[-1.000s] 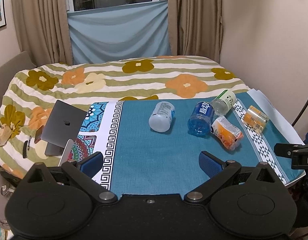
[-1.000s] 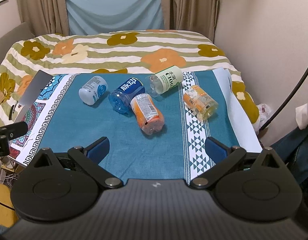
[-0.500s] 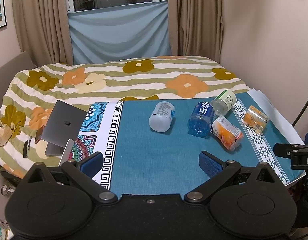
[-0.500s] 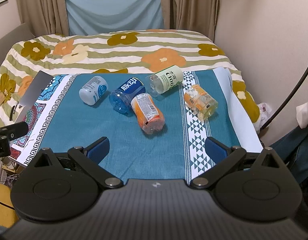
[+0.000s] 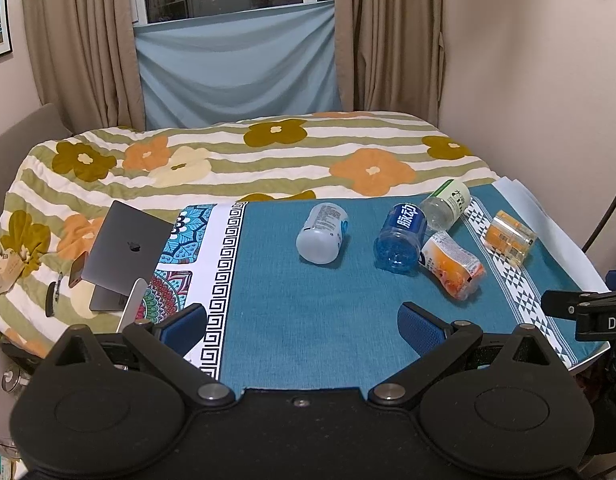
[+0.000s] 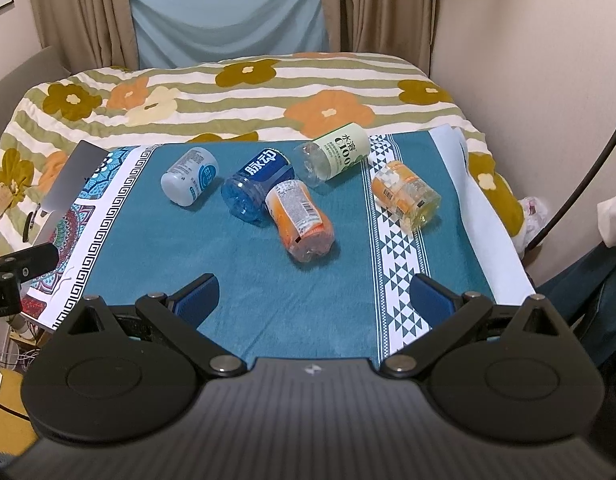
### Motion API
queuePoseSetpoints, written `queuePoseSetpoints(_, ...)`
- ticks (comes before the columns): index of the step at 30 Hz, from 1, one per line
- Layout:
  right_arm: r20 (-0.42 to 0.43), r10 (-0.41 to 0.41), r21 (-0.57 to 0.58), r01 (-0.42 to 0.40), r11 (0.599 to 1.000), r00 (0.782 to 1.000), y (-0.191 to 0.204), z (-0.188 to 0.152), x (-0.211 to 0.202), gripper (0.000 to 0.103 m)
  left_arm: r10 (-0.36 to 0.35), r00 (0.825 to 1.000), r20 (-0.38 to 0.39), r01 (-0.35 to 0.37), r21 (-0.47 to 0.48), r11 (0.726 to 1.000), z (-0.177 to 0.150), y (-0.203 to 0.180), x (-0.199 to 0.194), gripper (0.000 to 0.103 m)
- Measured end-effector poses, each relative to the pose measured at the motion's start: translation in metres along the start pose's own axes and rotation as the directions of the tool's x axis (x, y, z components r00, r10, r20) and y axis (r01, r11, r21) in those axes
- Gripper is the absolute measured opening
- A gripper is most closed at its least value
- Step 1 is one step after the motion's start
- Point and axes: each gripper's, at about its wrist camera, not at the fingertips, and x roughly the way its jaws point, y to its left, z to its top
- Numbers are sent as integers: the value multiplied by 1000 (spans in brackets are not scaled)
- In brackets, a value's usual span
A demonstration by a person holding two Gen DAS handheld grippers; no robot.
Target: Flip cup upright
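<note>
Several cut bottle cups lie on their sides on a teal cloth (image 5: pixel 308 320): a white one (image 5: pixel 321 227), a blue one (image 5: pixel 399 237), an orange one (image 5: pixel 451 264), a green-labelled clear one (image 5: pixel 445 205) and a yellow-orange one (image 5: pixel 507 237). They also show in the right wrist view: white cup (image 6: pixel 191 176), blue cup (image 6: pixel 258 184), orange cup (image 6: pixel 302 220), green-labelled cup (image 6: pixel 333 156), yellow-orange cup (image 6: pixel 405 194). My left gripper (image 5: pixel 302 324) is open and empty near the cloth's front edge. My right gripper (image 6: pixel 313 298) is open and empty, in front of the orange cup.
A grey laptop (image 5: pixel 126 252) rests at the cloth's left on a flowered bedspread (image 5: pixel 268 160). A wall stands to the right. Curtains and a window are behind the bed. The other gripper's tip shows at the right edge (image 5: pixel 583 308) and left edge (image 6: pixel 16 268).
</note>
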Motion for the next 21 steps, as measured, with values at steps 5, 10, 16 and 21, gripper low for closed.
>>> queuePoseSetpoints(5,6,-5,-5,5,1000,1000,0,0,0,103,0,1000,-2,0,0,1000,0,-1,0,103)
queuePoseSetpoints(10,10,-4,-12,4,1000,1000,1,1,0,103,-2,1000,-4,2,2,1000,-1,-3,0,103)
queuePoseSetpoints(16,19,-5,-15,5,1000,1000,0,1,-1,103,-5,1000,-11,5,0,1000,-2,-9,0,103)
queuePoseSetpoints(21,19,-3,-15,4,1000,1000,0,1,-1,103,-4,1000,-20,4,-6,1000,2,-11,-1,103)
